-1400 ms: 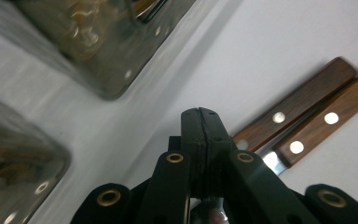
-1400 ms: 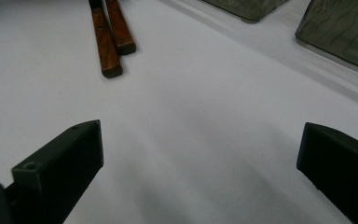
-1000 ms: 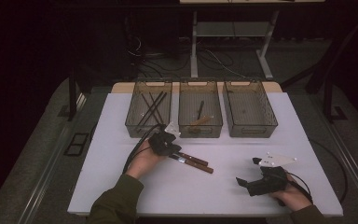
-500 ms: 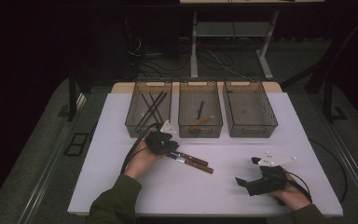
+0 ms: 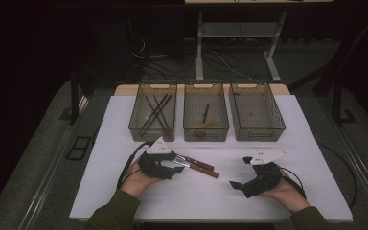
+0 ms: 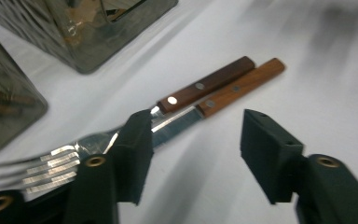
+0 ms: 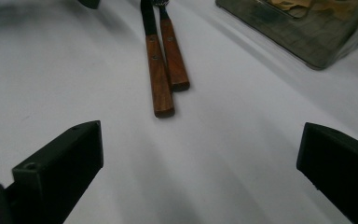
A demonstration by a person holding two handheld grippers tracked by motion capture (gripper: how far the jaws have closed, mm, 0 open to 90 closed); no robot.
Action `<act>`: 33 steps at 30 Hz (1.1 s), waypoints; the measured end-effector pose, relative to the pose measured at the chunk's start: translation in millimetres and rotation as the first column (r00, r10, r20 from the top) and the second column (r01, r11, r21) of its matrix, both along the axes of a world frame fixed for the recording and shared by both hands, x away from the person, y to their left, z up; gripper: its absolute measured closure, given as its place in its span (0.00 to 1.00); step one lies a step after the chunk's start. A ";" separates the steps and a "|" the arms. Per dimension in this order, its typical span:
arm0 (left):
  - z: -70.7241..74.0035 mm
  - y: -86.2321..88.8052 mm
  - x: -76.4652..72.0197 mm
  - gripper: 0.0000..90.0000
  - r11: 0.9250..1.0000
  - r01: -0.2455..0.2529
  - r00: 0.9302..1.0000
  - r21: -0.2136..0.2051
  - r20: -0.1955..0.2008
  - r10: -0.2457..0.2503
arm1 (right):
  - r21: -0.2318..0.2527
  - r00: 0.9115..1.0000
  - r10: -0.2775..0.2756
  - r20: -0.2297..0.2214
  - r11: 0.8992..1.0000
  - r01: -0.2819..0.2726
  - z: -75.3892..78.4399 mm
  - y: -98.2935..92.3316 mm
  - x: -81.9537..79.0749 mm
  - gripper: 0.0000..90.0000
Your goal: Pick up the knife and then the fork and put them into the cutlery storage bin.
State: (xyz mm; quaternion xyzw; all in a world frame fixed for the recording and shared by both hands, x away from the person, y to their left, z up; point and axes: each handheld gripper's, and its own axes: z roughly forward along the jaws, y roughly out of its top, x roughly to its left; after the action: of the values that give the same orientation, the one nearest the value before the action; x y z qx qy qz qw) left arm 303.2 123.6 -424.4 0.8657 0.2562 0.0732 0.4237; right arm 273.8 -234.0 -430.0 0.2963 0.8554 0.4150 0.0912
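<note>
A fork with a dark wooden handle and a knife with a lighter handle lie side by side on the white table. In the high view this pair of cutlery sits just right of my left gripper. My left gripper is open and its jaws have just been opening. One jaw hangs over the fork's neck, the knife blade lies just inside it, and no pad presses on either. My right gripper points left at the handles. In its own view my right gripper stands wide open with nothing between its jaws.
Three grey see-through bins stand in a row at the back. The left bin holds several dark sticks. The middle bin holds a dark utensil and a wooden one. The right bin looks empty. Cables trail from both grippers.
My left gripper opened its jaws and drew back toward the near side, leaving the fork and knife on the table. My right gripper shifted a little left.
</note>
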 end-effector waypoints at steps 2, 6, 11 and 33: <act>-1.2 6.0 -5.6 0.38 1.000 -0.005 1.000 -0.015 0.008 0.005 | -0.001 1.000 0.016 -0.006 1.000 -0.016 1.7 3.6 3.0 0.07; -3.8 19.0 -13.0 0.27 0.999 -0.019 1.000 -0.049 0.010 0.019 | 0.009 0.999 0.031 -0.010 0.999 -0.031 5.2 10.0 9.4 0.15; -7.2 29.8 -21.2 0.16 0.995 -0.039 0.999 -0.094 0.005 0.040 | 0.019 0.999 0.040 -0.005 0.999 -0.040 8.1 19.8 19.0 0.25; -11.6 29.0 -26.1 0.00 0.996 -0.042 0.999 -0.074 0.028 0.044 | 0.002 0.988 0.150 -0.031 0.989 -0.150 2.8 91.9 48.6 0.72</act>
State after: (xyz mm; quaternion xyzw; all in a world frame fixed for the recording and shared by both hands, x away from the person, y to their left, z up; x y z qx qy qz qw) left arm 277.1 152.6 -436.0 0.8426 0.2710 0.0857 0.4573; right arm 322.4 -142.1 -427.3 0.2375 0.8765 0.4161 0.0464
